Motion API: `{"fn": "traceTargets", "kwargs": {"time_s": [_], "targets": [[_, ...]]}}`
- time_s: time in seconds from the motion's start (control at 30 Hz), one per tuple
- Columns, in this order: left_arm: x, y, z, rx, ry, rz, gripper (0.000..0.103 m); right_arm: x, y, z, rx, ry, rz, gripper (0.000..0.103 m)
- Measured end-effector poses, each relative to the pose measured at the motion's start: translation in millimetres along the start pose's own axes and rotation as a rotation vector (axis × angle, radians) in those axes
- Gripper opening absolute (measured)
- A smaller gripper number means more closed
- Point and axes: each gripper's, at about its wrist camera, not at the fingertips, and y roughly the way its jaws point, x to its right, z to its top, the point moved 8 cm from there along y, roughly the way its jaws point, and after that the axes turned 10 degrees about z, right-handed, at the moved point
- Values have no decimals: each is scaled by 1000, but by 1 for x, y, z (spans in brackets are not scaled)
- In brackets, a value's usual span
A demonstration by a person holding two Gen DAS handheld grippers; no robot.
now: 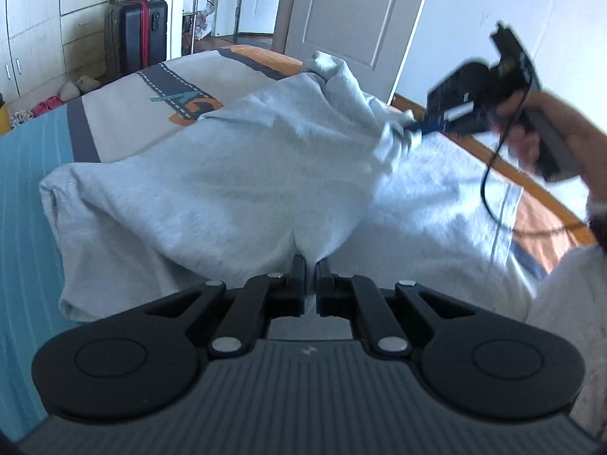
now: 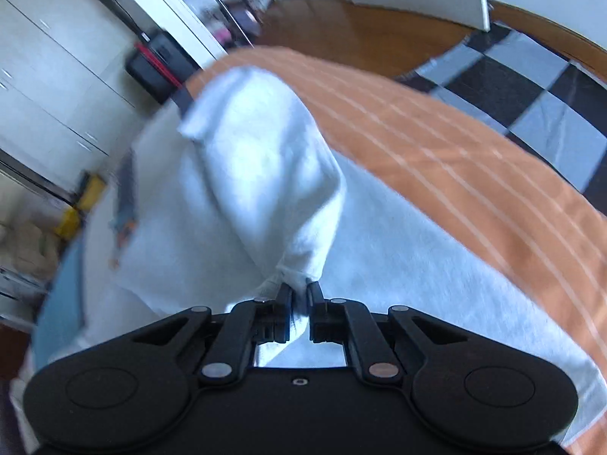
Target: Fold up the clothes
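Two handheld black two-finger grippers work a pale grey, soft jersey garment spread over a bed, which wears a cover of teal, cream and orange stripes. The left gripper sits at the near edge of the cloth. Its fingers are closed almost together, pinching a fold of the grey fabric, which tents up from the pinch. The right gripper is gripped by a person's hand at the far right. Its fingers are nearly closed on a bunched corner of the same garment, with white-grey cloth caught between them and a sleeve-like tube of fabric hanging away from the grip. The right wrist view is blurred.

Far left, a dark suitcase with a red band stands by white cupboards, well apart from the work. A white door stands beyond the bed.

By the look of it, the step in hand is lifting one side of the garment to fold it over. The next move likely calls for carrying the right-hand corner across the cloth while the left pinch holds firm, then laying the edges level before letting go.
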Motion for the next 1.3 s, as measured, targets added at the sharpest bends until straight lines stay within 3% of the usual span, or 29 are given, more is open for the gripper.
{"fn": "traceTargets", "kwargs": {"time_s": [0.1, 0.17, 0.27, 0.33, 0.37, 0.4, 0.47, 0.57, 0.6, 0.67, 0.87, 0.93, 0.97, 1.0, 1.03, 1.1, 1.2, 1.3], "targets": [[-14, -3, -3, -5, -43, 18, 4, -18, -13, 8, 117, -87, 27, 25], [-28, -4, -4, -5, -85, 21, 6, -25, -16, 13, 140, -115, 98, 33], [-42, -14, -3, 5, -119, -10, 7, -23, -15, 19, 161, -65, 142, 35], [-48, -24, 4, 40, -140, -29, 20, -18, -12, 21, 165, -41, 142, 40], [-54, -27, 7, 56, -155, -24, 38, -17, -7, 23, 166, -35, 138, 43], [-64, -29, 11, 68, -179, 7, 48, -19, -1, 27, 168, -31, 133, 44], [-89, -20, 17, 48, -245, 62, 48, -22, 12, 34, 172, -22, 122, 45], [-124, 5, 28, -8, -352, 122, 48, -46, 29, 48, 149, -57, 176, 48], [-133, 15, 33, -25, -385, 135, 48, -58, 34, 54, 150, -99, 175, 53], [-149, 34, 42, -56, -442, 148, 48, -81, 44, 65, 163, -204, 130, 62], [-176, 87, 39, -127, -552, 254, 48, -101, 90, 84, 139, -484, -104, 63], [-178, 91, 38, -98, -573, 274, 48, -96, 106, 83, 110, -544, -143, 63], [-178, 91, 38, -82, -574, 288, 48, -92, 113, 80, 92, -561, -137, 55], [-176, 91, 37, -70, -569, 305, 44, -89, 118, 77, 80, -569, -118, 9], [-174, 90, 35, -62, -548, 332, 39, -83, 119, 73, 76, -560, -95, 9], [-171, 86, 33, -42, -484, 396, 6, -74, 107, 73, 104, -506, -85, 8], [-163, 70, 33, 33, -448, 429, 5, -73, 72, 88, 200, -409, -53, 8], [-160, 51, 32, 81, -505, 476, 5, -62, 33, 102, 306, -329, -26, 8]]}}
